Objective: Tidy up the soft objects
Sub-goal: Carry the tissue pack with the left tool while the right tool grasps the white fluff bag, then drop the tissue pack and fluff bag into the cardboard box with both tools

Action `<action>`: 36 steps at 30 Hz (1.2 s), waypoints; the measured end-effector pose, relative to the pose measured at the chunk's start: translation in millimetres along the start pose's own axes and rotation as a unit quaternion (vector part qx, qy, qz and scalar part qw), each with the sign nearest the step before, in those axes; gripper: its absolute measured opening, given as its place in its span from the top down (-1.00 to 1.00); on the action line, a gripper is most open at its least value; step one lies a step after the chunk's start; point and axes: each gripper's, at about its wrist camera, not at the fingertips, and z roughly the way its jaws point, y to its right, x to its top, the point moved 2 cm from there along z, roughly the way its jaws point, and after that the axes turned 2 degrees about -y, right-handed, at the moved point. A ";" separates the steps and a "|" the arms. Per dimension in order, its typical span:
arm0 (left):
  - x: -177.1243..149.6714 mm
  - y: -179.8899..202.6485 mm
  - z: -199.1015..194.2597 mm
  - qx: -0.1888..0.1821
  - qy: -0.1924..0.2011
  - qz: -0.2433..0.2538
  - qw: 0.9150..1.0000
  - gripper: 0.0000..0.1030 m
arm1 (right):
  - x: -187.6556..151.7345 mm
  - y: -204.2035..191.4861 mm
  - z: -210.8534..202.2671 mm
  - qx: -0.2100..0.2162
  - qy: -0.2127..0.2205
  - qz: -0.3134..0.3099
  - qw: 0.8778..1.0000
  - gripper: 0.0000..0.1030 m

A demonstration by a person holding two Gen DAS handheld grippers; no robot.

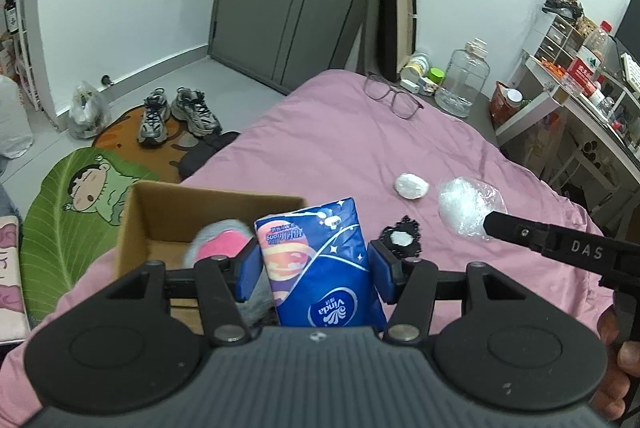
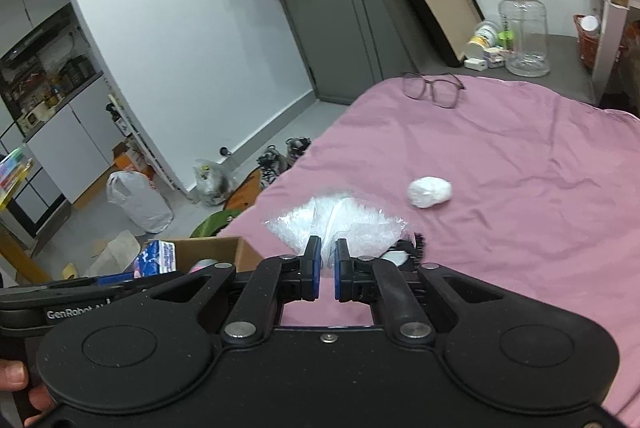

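Note:
My left gripper (image 1: 312,264) is shut on a blue Vinda tissue pack (image 1: 320,264), held at the right edge of an open cardboard box (image 1: 160,216) on the pink bed. A pink and grey soft item (image 1: 220,244) lies in the box. My right gripper (image 2: 328,260) is shut on a clear plastic bag of white stuffing (image 2: 336,220), lifted slightly above the bed; the bag also shows in the left wrist view (image 1: 464,203). A white wad (image 2: 430,191) and a black lace piece with a white centre (image 1: 402,238) lie on the bed.
Glasses (image 1: 394,95) lie at the far end of the pink bed (image 1: 340,147). On the floor are sneakers (image 1: 180,115), a leaf-shaped mat (image 1: 72,211) and plastic bags. A clear jug (image 2: 524,35) and a cluttered shelf (image 1: 580,99) stand to the right.

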 end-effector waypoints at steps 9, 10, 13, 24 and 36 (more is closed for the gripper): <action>-9.1 -32.9 -14.1 0.009 -0.004 -0.003 1.000 -0.07 | -9.1 -34.2 -3.3 0.013 0.009 -0.009 1.000 0.96; -10.3 -36.9 -16.0 0.010 -0.003 -0.005 1.000 -0.07 | -10.5 -37.9 -3.8 0.015 0.010 -0.010 1.000 0.96; -12.7 -49.7 -21.3 0.014 -0.001 -0.008 1.000 -0.07 | -13.9 -48.8 -5.8 0.014 0.012 -0.016 1.000 0.97; -23.3 -87.7 -33.5 0.022 -0.004 -0.021 1.000 -0.07 | -19.9 -83.9 -4.8 0.033 0.009 -0.034 0.999 0.97; -27.3 -105.2 -34.1 0.020 -0.004 -0.026 0.999 -0.07 | -33.5 -107.2 0.5 0.074 -0.045 -0.014 0.996 0.78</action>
